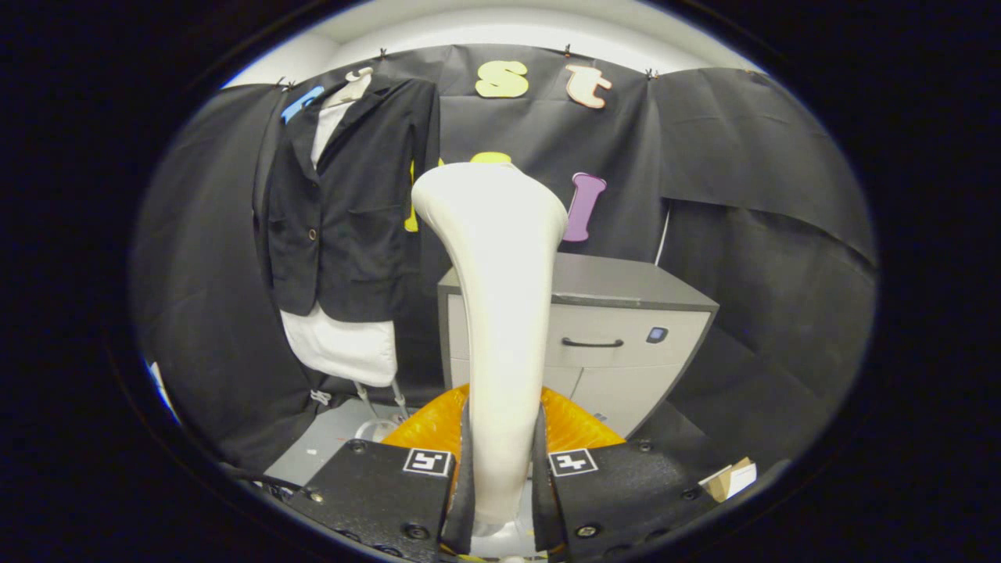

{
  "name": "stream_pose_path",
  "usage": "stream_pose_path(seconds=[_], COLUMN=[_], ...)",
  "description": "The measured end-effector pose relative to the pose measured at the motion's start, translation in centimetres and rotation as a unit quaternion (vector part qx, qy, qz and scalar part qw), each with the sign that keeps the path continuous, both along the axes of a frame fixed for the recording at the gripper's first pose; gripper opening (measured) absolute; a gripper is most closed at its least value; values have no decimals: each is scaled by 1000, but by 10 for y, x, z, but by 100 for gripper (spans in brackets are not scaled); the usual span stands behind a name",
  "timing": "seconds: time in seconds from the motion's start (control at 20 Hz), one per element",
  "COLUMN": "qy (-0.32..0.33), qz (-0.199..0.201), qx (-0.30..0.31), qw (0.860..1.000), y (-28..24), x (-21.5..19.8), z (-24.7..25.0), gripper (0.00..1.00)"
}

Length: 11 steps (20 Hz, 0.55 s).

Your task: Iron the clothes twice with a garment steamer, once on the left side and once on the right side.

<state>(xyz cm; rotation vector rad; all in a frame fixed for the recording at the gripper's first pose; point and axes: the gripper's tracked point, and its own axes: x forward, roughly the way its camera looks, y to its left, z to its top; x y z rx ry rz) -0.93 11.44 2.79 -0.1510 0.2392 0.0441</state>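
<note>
hand-held gripper (500,477) is clamped on the steamer handle (500,313), but the jacket (348,211) far left looks untouched, so both passes are probably left

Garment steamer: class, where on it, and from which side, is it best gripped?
Grip the garment steamer on its narrow lower handle, from below along its length, one finger on each flat side. The gripper is shut on it there now. The handle is slim; the head flares wide towards the black jacket.
</note>
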Motion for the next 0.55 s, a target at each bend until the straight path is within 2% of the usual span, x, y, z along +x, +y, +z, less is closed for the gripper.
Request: stream_pose_path(seconds=[0.25,0.55], qy=[9,30], qz=[-15,-13], qx=[7,8], qw=[1000,999], y=[-52,-91], x=[-7,-20], z=[-1,-19], gripper=[32,32])
